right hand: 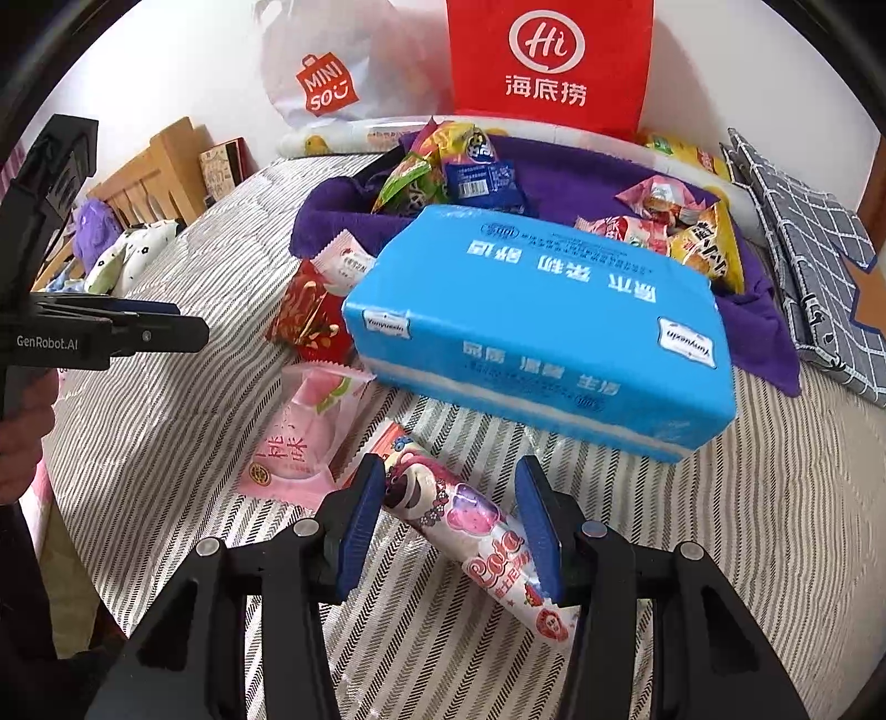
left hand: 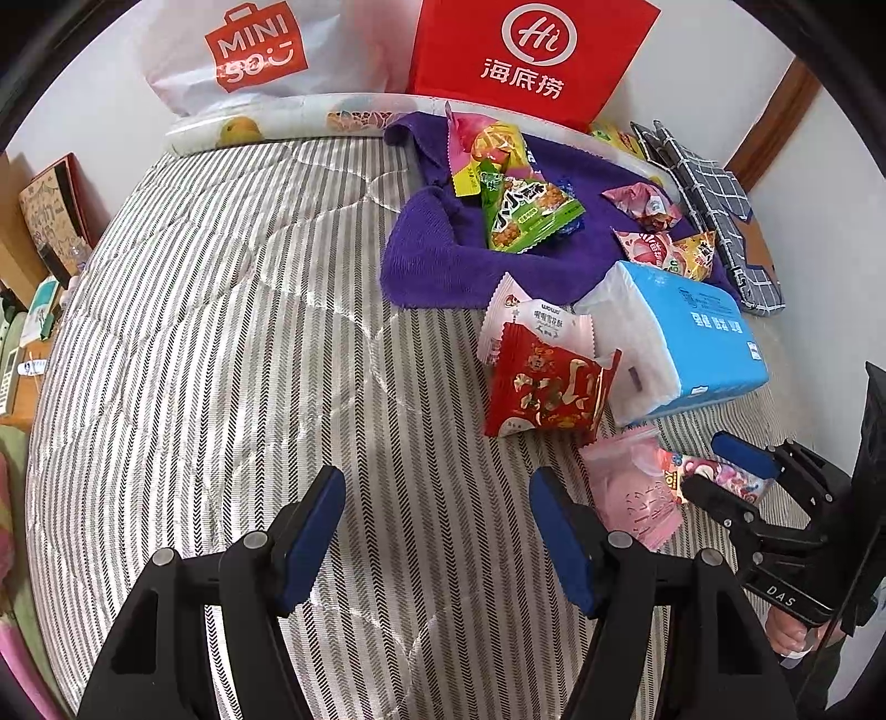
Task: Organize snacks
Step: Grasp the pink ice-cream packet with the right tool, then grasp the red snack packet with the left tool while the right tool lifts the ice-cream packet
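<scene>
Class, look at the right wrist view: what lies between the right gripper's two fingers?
A pink Lotso bear snack packet lies slantwise on the striped bedspread between the open right gripper's fingers, seen in the right wrist view.

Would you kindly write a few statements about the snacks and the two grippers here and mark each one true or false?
1. The right gripper has its jaws on either side of the Lotso bear packet. True.
2. The left gripper holds a red snack packet. False: its jaws are open over the bare striped bedcover.
3. The blue tissue pack lies on the floor. False: it lies on the bedcover, beside the purple towel.
4. Several snack packets lie on the purple towel. True.
5. The red Haidilao bag stands against the wall behind the snacks. True.
6. The pink peach packet sits inside the white Miniso bag. False: it lies on the bedcover.
</scene>
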A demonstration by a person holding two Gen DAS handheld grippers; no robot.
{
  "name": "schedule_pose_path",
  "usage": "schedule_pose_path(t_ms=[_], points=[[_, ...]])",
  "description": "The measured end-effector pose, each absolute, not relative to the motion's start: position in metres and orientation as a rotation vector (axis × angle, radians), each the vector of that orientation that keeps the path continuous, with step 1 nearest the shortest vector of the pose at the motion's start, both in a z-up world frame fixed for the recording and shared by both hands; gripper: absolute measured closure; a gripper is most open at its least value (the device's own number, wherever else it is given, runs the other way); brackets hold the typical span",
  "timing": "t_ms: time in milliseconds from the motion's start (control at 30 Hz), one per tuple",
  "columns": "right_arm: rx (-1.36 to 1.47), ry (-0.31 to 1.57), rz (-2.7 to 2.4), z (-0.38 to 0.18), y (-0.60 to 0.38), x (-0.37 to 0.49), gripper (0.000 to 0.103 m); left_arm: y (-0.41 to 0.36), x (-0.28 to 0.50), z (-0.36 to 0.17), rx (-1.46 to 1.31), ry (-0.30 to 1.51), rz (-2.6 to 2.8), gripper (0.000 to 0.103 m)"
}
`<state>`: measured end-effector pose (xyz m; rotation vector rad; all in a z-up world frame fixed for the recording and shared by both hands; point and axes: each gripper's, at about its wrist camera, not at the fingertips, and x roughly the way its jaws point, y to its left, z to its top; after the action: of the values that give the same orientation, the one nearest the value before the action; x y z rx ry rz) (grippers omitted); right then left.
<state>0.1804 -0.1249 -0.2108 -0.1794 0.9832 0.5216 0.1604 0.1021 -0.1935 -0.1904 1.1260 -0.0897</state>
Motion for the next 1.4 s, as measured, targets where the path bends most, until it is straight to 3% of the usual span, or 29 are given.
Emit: schedule_pose_path(t_ms=[633,733,933,1067,1167,1400], points=[[-0.237,0.964,0.567,-0.220,-0.124,0.167,0.048,0.086,0.166,-0.194,-0.205,1.113,-0.132,0.036],[-0.235,0.955,0.560,-0.219,-0.128,0.164,0.054,0.079,0.173,-0.196,-0.191,1.118,-0.137,0.036],[-0.140,0.961,0.540,-0.211,-0.149,0.165,0.074,0.065,0.189,-0.199,-0.176,1.102,-0.148,0.036],[-0.104,0.958,0.472,-0.207,-0.167,0.168,0.074,0.059,0.200,-0.202,-0.163,1.100,-0.153,0.035],[-0.064,0.959,0.413,-0.205,-0.185,0.172,0.074,0.053,0.206,-0.202,-0.162,1.089,-0.161,0.027],[0.000,0.964,0.289,-0.206,-0.220,0.186,0.074,0.044,0.219,-0.215,-0.137,1.115,-0.147,0.024]])
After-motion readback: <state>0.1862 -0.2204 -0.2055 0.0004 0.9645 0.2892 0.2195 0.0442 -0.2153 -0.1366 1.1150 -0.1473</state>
